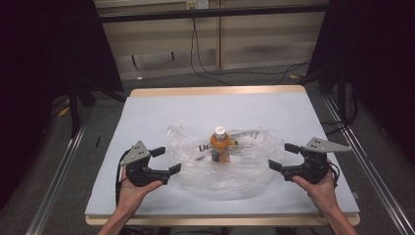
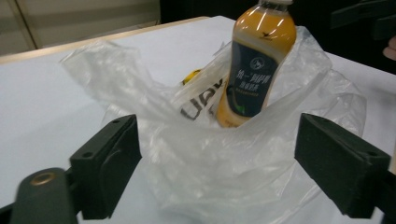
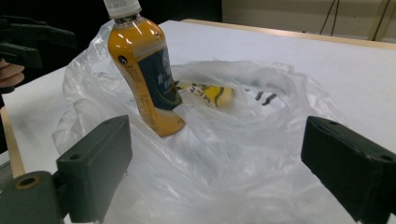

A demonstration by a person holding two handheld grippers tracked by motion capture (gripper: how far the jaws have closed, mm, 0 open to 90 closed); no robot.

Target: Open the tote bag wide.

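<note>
An orange drink bottle with a white cap and dark label stands upright in the middle of a crumpled clear plastic bag on the white table. In the left gripper view the bottle rises beyond the bag, and a small yellow item peeks out behind it. The right gripper view shows the bottle and a yellow packet inside the bag. My left gripper is open at the bag's left edge. My right gripper is open at its right edge. Neither holds anything.
The white table top has a wooden rim. Cables lie on the floor behind it. Metal rails run along both sides, and dark curtains flank the scene.
</note>
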